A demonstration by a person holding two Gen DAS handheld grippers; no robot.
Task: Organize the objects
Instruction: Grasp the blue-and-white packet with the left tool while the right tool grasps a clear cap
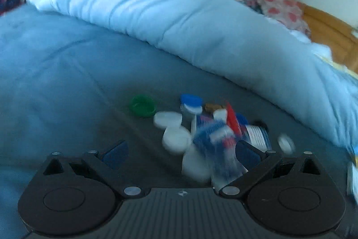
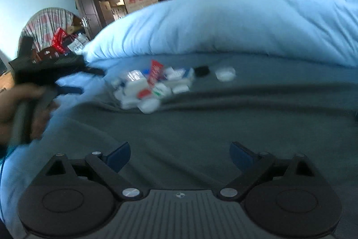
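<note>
Both claws released, nothing gripped. My left gripper (image 1: 181, 151) has its jaws spread wide right at the near edge of the pile of small items (image 1: 201, 133) — caps, small boxes and tubes heaped on the grey blanket (image 1: 67, 104). Frame is motion-blurred, so I can't name most pieces. What reads clearly: a green cap (image 1: 142, 105) lying apart on the pile's left side, two white lids (image 1: 172, 129) overlapping just beside it, a blue cap (image 1: 191, 100) further back, a red tube (image 1: 232, 120) tilted up through the middle.

My right gripper (image 2: 180, 155) is also spread open, but well back from the heap (image 2: 154, 86) — only bare blanket between its fingers. A lone white piece (image 2: 224, 73) sits off to the pile's right. A pale blue pillow (image 2: 223, 26) lies behind the heap.

My read: left is nearest, so it should take the first pick; the right is holding back to stay out of the way. Soft bedding means items may sink or tip when pinched.
</note>
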